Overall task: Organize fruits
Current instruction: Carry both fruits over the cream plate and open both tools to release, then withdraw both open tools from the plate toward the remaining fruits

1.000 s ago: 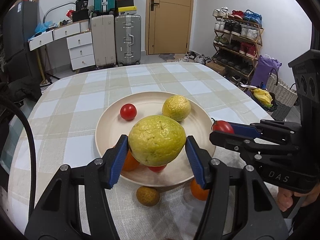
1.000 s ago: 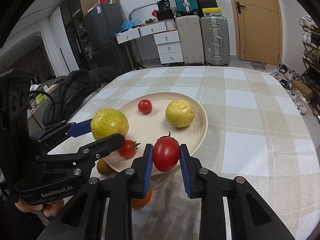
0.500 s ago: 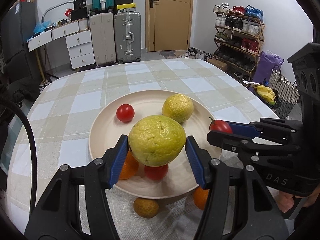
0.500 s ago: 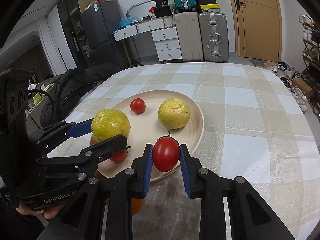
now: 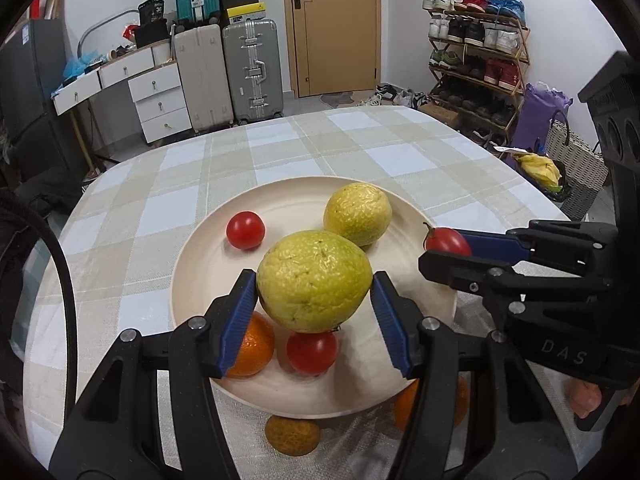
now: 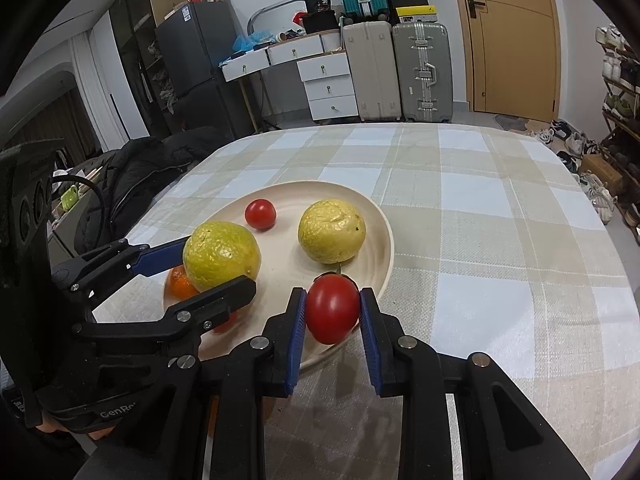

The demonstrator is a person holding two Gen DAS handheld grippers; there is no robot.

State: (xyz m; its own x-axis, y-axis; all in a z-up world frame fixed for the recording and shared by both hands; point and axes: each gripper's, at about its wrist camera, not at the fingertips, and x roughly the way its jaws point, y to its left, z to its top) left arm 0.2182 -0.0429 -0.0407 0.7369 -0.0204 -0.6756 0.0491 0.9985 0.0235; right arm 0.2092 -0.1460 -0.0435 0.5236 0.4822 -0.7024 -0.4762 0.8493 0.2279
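My left gripper [image 5: 314,292] is shut on a large yellow-green citrus [image 5: 314,280] and holds it just above the near half of the beige plate [image 5: 288,200]. On the plate lie a second yellow citrus [image 5: 357,214], a red tomato [image 5: 245,230], an orange [image 5: 256,344] and another tomato [image 5: 312,352]. My right gripper [image 6: 332,316] is shut on a red tomato [image 6: 332,312] over the plate's [image 6: 372,216] near right rim. It also shows in the left wrist view as the right gripper [image 5: 448,242]. The left gripper [image 6: 220,260] is beside it.
A small brownish fruit [image 5: 292,436] and an orange [image 5: 404,404] lie on the checked tablecloth [image 6: 480,208] in front of the plate, partly under my fingers. A dark coat [image 6: 132,176] hangs off the table's left side. Suitcases and a shoe rack stand far behind.
My left gripper has carried the citrus forward and slightly down over the plate, so the orange and tomato beneath it show more. The right gripper has stayed nearly still with its tomato.
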